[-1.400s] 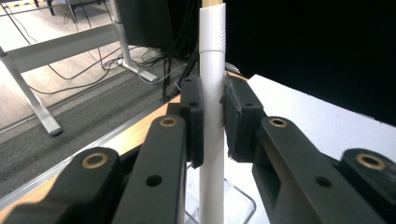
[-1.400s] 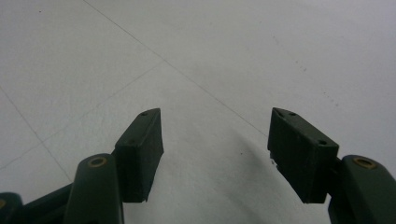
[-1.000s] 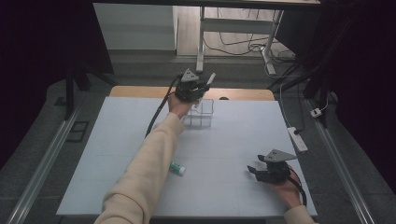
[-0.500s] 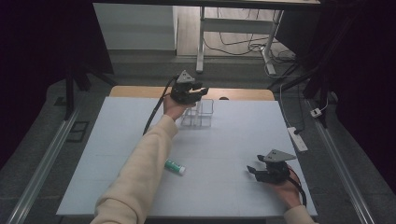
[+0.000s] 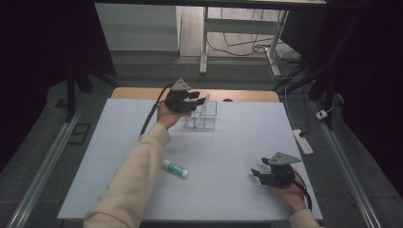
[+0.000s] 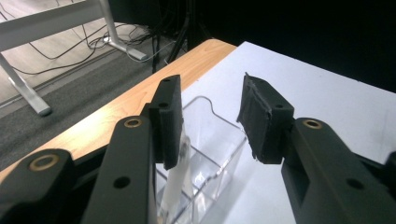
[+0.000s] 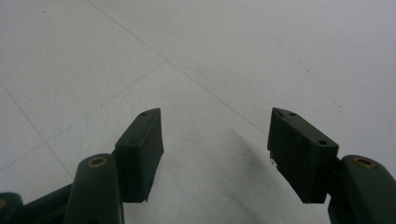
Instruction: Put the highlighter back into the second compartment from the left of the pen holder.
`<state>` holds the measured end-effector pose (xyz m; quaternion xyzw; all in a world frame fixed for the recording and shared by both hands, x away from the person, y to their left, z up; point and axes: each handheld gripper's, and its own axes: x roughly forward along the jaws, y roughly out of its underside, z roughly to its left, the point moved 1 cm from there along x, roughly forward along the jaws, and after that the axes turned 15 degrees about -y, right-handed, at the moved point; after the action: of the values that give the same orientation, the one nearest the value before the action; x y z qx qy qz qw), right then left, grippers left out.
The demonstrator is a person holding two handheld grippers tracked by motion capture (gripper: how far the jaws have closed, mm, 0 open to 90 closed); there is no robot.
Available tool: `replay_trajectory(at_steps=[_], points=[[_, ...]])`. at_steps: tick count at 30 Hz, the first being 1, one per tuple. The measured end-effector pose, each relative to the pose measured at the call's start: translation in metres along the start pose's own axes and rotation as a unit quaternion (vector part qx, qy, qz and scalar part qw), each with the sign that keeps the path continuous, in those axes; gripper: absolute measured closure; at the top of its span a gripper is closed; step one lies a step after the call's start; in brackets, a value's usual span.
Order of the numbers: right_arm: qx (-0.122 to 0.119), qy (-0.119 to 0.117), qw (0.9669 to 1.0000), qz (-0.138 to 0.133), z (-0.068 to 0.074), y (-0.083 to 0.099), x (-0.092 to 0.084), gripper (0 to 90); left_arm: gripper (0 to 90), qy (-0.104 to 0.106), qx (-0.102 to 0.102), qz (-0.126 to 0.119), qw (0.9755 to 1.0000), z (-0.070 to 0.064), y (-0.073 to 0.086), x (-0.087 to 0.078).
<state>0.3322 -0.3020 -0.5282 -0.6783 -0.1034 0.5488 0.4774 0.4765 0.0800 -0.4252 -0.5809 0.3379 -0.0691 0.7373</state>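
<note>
A clear acrylic holder with compartments stands at the far middle of the white table. A slim white stick leans in it, standing free. My left gripper hovers just left of the holder; its jaws have just been opening and grip nothing. In the left gripper view the stick rises beside the left pad of my left gripper, over the holder. A green-and-white tube lies near the sleeve. My right gripper rests open and empty at the near right.
A wooden strip edges the table's far side, with a metal desk frame and cables on the floor beyond. A white power strip lies just off the right edge.
My left gripper has opened and drawn back to the left from the holder, leaving the white stick leaning in it. The right gripper has not moved.
</note>
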Motion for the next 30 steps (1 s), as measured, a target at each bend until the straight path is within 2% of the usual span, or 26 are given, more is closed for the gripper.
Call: replay_trajectory(at_steps=[7, 15, 21, 27, 30], points=[[-0.002, -0.001, 1.0, 0.003, 0.0, 0.0, 0.0, 35.3, 58.3, 0.003, 0.012, 0.004, 0.9999, 0.003, 0.014, -0.021], [-0.001, 0.0, 1.0, 0.006, 0.0, 0.0, 0.001, 35.3, 55.8, 0.017, 0.028, 0.024, 0.9992, 0.005, 0.036, -0.043], [0.001, 0.0, 1.0, 0.007, 0.001, 0.0, 0.002, 35.3, 53.4, 0.031, 0.045, 0.04, 0.9977, 0.004, 0.051, -0.056], [0.001, -0.001, 1.0, 0.009, 0.001, 0.0, 0.002, 35.3, 51.1, 0.032, 0.054, 0.049, 0.9968, 0.001, 0.061, -0.07], [0.002, -0.001, 1.0, 0.008, 0.001, 0.0, 0.002, 35.3, 50.1, 0.034, 0.052, 0.051, 0.9968, -0.001, 0.065, -0.078]])
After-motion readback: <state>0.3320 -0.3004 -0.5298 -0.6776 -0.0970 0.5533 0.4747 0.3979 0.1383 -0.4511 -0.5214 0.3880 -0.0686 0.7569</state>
